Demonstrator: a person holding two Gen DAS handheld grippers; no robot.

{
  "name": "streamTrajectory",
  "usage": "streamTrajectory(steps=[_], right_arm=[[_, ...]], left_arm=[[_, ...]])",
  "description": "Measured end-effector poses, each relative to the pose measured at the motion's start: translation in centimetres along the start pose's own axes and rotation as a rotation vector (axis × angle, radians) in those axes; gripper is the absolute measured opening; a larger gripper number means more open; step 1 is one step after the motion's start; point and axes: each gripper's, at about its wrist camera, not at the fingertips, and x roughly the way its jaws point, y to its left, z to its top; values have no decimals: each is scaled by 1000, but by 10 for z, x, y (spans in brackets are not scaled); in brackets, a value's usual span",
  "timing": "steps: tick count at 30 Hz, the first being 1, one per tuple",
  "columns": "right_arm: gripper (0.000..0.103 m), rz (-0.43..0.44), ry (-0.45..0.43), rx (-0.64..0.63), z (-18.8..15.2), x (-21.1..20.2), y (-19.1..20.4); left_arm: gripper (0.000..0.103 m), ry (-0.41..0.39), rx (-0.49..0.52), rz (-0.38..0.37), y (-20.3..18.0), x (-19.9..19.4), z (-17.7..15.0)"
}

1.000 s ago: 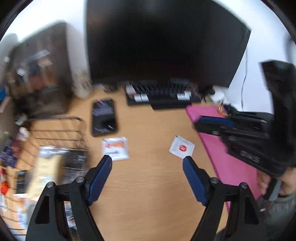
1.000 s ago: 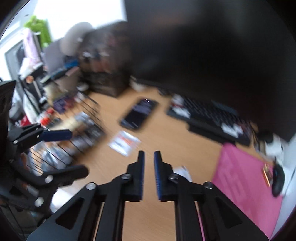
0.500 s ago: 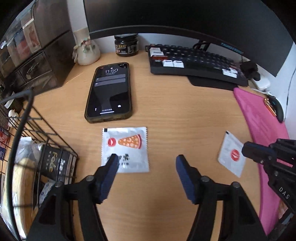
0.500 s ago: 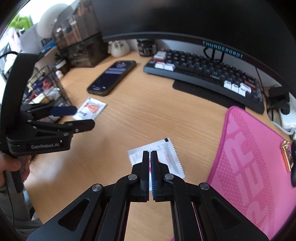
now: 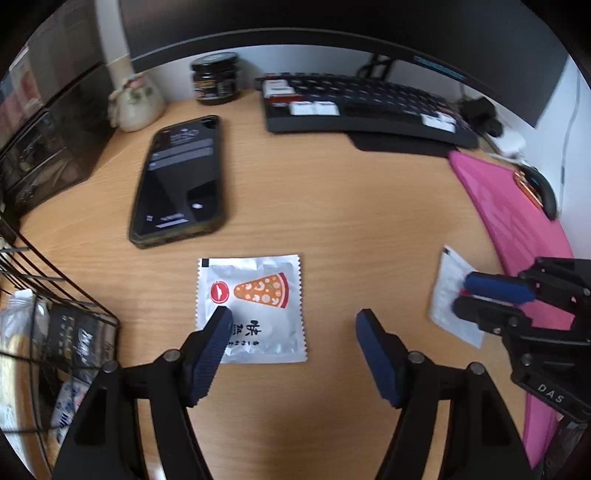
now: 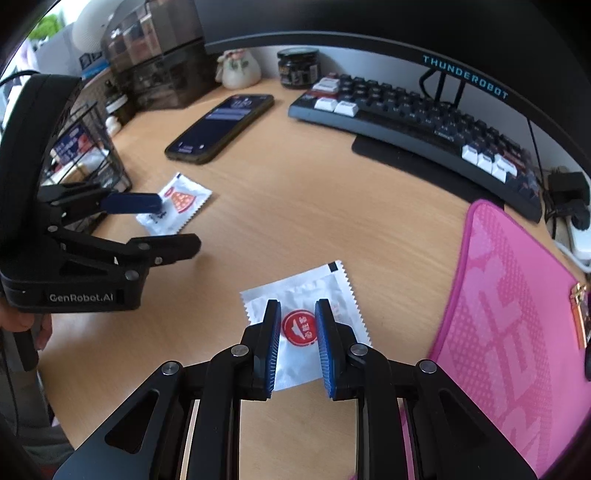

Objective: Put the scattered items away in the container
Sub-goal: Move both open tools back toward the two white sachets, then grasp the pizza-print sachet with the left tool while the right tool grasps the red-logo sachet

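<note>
Fingers of the right gripper [image 6: 295,341], opening, straddle the red-seal sachet [image 6: 306,325] lying flat beneath; left gripper [image 5: 293,332] fingers gape, pizza sachet [image 5: 251,306] under the left one.

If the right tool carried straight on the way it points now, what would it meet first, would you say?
Most likely the white sachet with the red seal lying flat on the desk. The right tool, its jaws opening, straddles it; how close it is stays unclear.

A light wooden desk [image 5: 332,206] stands against a white wall [image 5: 569,110], daylit, beneath a wide black monitor [image 6: 369,22].
</note>
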Motion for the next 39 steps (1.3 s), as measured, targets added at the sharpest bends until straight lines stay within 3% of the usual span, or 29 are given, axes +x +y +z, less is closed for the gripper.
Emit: streamTrajectory(steps=[5, 9, 12, 14, 16, 18, 23, 31, 32, 34, 35, 36, 37, 39], right_arm=[[20, 1, 12, 9, -30, -16, -1], [20, 0, 30, 22, -58, -32, -1], [21, -14, -9, 26, -69, -49, 1], [35, -56, -52, 32, -73, -61, 0], [77, -63, -81, 46, -73, -67, -2], [84, -32, -102, 81, -70, -70, -7], [84, -49, -78, 92, -64, -54, -9], [84, -104, -53, -16, -62, -26, 5], [84, -113, -54, -31, -62, -25, 7], [84, -127, -55, -51, -63, -23, 9], [84, -124, -61, -58, -64, -23, 9], [78, -111, -66, -60, -64, -23, 8], [67, -80, -63, -58, -64, -23, 8], [61, -80, -63, -67, -63, -26, 11]], left_arm=[[73, 17, 54, -29, -26, -8, -18], [73, 43, 75, -98, -41, -21, -36], [73, 27, 69, -83, -42, -35, -42], [76, 21, 73, -39, -41, -40, -43], [79, 31, 74, 3, -38, -40, -45], [79, 36, 67, 2, -35, -36, -43], [79, 63, 62, 16, -32, -16, -38], [78, 13, 103, 13, -39, -14, -37], [76, 6, 103, 13, -40, -14, -37], [61, -9, 104, 12, -40, -16, -36], [61, -9, 104, 14, -40, -17, -36], [58, -9, 106, 13, -40, -17, -35], [49, -12, 110, 10, -41, -18, -35], [46, -15, 113, 8, -42, -18, -35]])
